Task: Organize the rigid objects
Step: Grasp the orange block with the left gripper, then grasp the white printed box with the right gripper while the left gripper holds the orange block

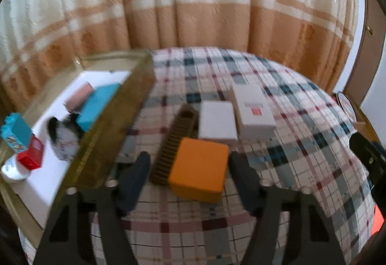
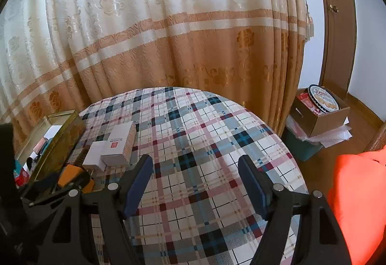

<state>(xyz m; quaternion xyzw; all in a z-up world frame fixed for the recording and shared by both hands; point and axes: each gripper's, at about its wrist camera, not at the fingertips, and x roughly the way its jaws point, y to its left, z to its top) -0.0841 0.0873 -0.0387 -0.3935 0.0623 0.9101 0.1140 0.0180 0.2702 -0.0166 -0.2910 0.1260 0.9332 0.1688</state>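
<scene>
Left gripper (image 1: 189, 163), jaws spread wide and holding nothing, frames the orange rectangular cardboard box (image 1: 199, 168) lying flat on the plaid-covered bench (image 1: 301, 168) between the jaws, untouched, presumably staged for pickup; its slightly longer axis runs obliquely across the gap. Gold-walled tray (image 1: 101, 134) stands outside the left jaw. Right gripper (image 2: 195, 183), equally spread, frames bare bench only.

Right gripper (image 2: 195, 183) open over plaid tablecloth (image 2: 205, 132), white boxes (image 2: 118, 146) and gold tin (image 2: 60, 142) at left

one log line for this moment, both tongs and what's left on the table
left tongs: open, straddling orange box | right tongs: open, empty | loose: brown comb, two white boxes | tray: partly filled
</scene>
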